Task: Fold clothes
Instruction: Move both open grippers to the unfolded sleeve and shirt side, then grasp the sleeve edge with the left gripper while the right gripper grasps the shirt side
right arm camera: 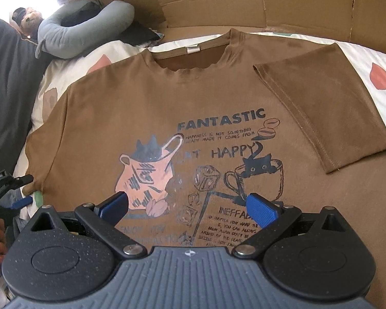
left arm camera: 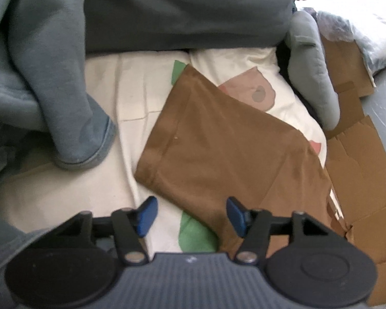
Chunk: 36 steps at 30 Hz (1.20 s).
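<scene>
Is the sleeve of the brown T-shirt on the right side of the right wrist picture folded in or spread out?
Folded in. The sleeve lies flat over the brown T-shirt, its hem pointing toward the printed chest.

Cardboard wall point(right arm camera: 270, 2) behind; neck pillow point(right arm camera: 85, 28) beside

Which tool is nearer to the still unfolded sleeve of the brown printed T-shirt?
Left. The left tool hovers open at that flat sleeve. The right tool hovers open over the chest print, apart from that sleeve, nearer the folded-in sleeve.

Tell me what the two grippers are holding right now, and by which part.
Nothing: left gripper and right gripper both hang open above the brown T-shirt.
</scene>
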Each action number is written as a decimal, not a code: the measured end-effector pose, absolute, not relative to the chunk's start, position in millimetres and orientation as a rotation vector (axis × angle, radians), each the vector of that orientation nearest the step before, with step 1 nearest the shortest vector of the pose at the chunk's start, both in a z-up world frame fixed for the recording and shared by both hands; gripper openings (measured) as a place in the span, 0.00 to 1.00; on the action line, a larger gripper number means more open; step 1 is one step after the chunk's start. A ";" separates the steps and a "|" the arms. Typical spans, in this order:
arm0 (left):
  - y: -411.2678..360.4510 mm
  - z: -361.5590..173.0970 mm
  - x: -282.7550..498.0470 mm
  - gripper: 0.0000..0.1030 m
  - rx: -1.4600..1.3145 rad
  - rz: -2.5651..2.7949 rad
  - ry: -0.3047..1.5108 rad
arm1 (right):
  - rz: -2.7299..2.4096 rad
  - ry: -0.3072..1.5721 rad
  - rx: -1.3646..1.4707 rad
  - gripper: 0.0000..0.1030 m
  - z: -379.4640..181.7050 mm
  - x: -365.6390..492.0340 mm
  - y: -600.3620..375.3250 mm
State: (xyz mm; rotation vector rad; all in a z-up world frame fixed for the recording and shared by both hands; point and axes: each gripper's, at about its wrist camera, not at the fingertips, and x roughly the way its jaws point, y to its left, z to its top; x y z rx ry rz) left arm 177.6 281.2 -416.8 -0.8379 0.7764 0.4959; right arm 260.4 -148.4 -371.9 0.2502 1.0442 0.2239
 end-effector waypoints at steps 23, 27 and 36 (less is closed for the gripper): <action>297.4 -414.4 158.1 0.40 -0.863 0.493 0.551 | 0.267 1.021 0.250 0.89 -363.4 255.7 -123.9; 298.9 -416.5 157.8 0.27 -0.871 0.511 0.557 | 0.320 1.038 0.251 0.82 -365.2 252.5 -104.9; 299.1 -405.8 153.2 0.06 -0.876 0.515 0.536 | 0.461 1.094 0.294 0.27 -376.9 251.8 -62.5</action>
